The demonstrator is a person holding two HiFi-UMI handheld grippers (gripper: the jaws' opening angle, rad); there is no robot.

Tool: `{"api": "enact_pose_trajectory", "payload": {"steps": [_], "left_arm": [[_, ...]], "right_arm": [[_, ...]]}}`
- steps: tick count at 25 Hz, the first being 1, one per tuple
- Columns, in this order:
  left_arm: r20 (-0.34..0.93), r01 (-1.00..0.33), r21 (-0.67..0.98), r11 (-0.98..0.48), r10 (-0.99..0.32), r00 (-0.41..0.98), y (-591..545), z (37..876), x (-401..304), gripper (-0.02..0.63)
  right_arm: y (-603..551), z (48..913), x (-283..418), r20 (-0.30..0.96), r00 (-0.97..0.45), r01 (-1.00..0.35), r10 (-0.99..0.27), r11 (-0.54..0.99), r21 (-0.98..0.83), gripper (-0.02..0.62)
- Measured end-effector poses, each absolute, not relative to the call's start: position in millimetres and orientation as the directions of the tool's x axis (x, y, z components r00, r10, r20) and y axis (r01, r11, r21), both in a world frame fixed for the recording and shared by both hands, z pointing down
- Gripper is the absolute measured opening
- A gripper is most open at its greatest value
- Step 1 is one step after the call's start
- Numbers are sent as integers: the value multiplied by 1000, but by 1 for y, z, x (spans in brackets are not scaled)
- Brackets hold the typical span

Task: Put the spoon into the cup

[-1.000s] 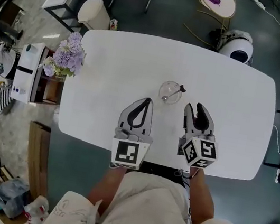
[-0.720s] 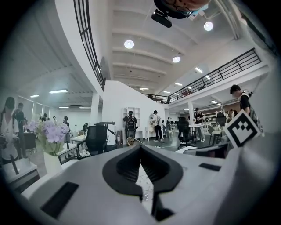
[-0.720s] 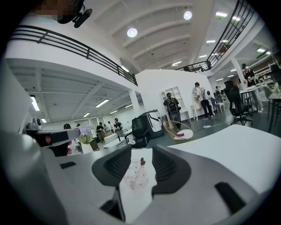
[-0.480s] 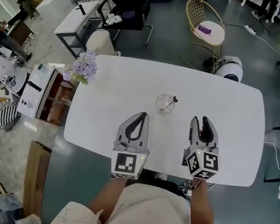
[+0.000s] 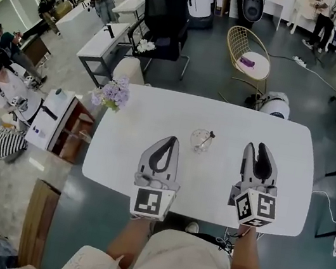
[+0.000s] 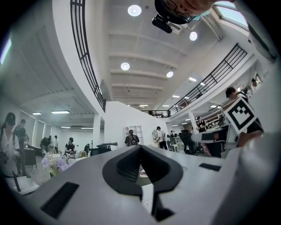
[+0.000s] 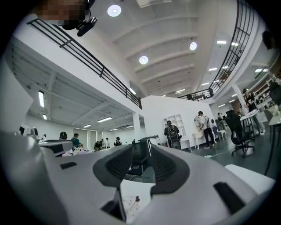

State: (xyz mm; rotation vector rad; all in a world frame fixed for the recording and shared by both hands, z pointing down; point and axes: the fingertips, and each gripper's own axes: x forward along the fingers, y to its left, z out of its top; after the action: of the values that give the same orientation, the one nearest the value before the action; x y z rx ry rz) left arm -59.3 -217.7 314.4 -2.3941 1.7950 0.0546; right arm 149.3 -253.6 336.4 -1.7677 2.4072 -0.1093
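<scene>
A clear glass cup [image 5: 201, 140] stands near the middle of the white table [image 5: 152, 115], with the spoon [image 5: 206, 139] leaning inside it, handle up. My left gripper [image 5: 169, 140] hangs above the table to the cup's lower left, its jaws shut and empty. To the cup's right my right gripper [image 5: 261, 148] is open; its jaws are closing with nothing between them. Both point level across the room. In the right gripper view the cup [image 7: 131, 206] and the spoon [image 7: 136, 200] show small, far below the right gripper [image 7: 141, 154]. The left gripper [image 6: 140, 148] shows only the room beyond.
A vase of purple flowers [image 5: 115, 95] stands at the table's left edge, next to a low cabinet [image 5: 54, 125]. Behind the table are a wicker chair [image 5: 249, 53], a black office chair [image 5: 165, 24] and a round white device [image 5: 275, 104]. People stand at the far left.
Both grippers have risen well above the table and tipped up to level. The right jaws have narrowed a little. The cup with the spoon has stayed in place.
</scene>
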Motion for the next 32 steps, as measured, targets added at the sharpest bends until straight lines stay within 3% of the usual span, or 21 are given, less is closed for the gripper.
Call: {"api": "enact_pose_trajectory", "payload": {"steps": [7, 13, 32], "left_arm": [[-177, -964, -114, -240, -950, 258, -213, 296, -69, 3], [-171, -964, -101, -246, -950, 260, -214, 301, -63, 3], [-164, -967, -101, -233, -955, 248, -215, 309, -54, 3]], "right_arm": [[-244, 326, 146, -93, -270, -961, -958, 275, -42, 102], [-241, 330, 146, -74, -281, -959, -957, 283, -28, 6], [-242, 336, 143, -56, -323, -946, -945, 323, 1, 3]]}}
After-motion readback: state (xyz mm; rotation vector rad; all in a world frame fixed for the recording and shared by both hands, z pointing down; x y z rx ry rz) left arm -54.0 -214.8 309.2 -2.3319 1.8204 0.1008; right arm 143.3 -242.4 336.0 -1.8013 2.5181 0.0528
